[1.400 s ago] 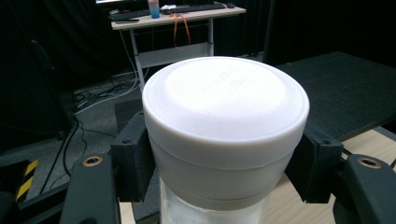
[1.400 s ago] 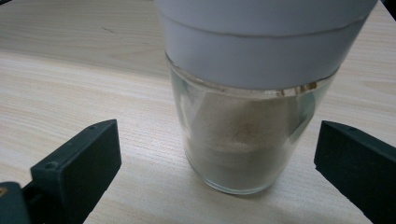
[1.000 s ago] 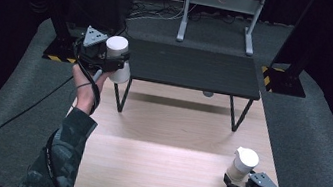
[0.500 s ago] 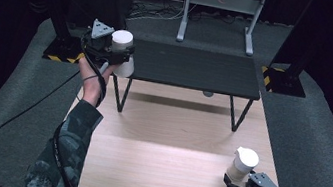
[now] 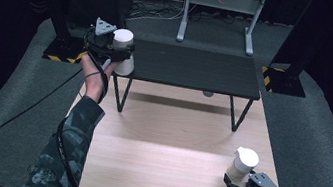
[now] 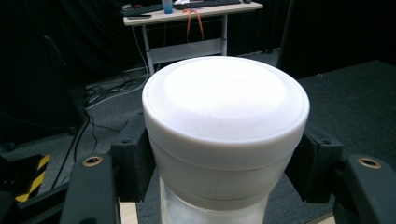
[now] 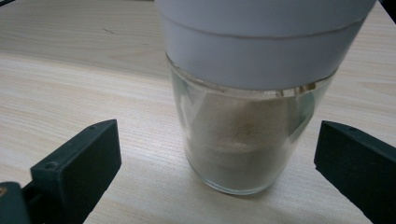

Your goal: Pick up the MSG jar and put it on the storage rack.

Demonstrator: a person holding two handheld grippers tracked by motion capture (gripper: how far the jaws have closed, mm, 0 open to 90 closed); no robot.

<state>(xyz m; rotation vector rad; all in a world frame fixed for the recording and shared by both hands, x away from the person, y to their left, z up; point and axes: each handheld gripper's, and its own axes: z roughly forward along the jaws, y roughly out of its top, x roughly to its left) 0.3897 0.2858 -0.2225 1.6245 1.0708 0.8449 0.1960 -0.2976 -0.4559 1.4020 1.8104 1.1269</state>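
A: How far along with the work?

B: Seems about halfway, judging from the layout. Looks like moving two jars to the black shelf [image 5: 194,67] at the far side of the wooden table [image 5: 167,174].

A: And the left gripper [image 5: 119,54]?

B: Clamped on the first jar [image 6: 224,116], pads pressing on both sides just under the white lid. Held upright at the left end of the black shelf. Cannot tell whether resting on the shelf or held a little above it.

A: So not set down for sure?

B: Not for sure. Left to do there, probably: placing it fully on the shelf, then letting go.

A: And the right gripper [image 5: 241,184]?

B: Released, jaws wide apart, one on each side of the second jar [image 7: 247,140] and touching neither side. Standing upright on the wooden table, that one, near the front right corner, well apart from the shelf.

A: So nothing done with the second jar?

B: Apparently not. Left to do: closing on it, lifting, carrying it over.

A: How to describe the jars?

B: Clear glass below, wide white lid above, slightly domed and broader than the glass. Inside the second one, some pale brownish powder, filling most of the glass part. Likely smooth and a little slippery under the pads.
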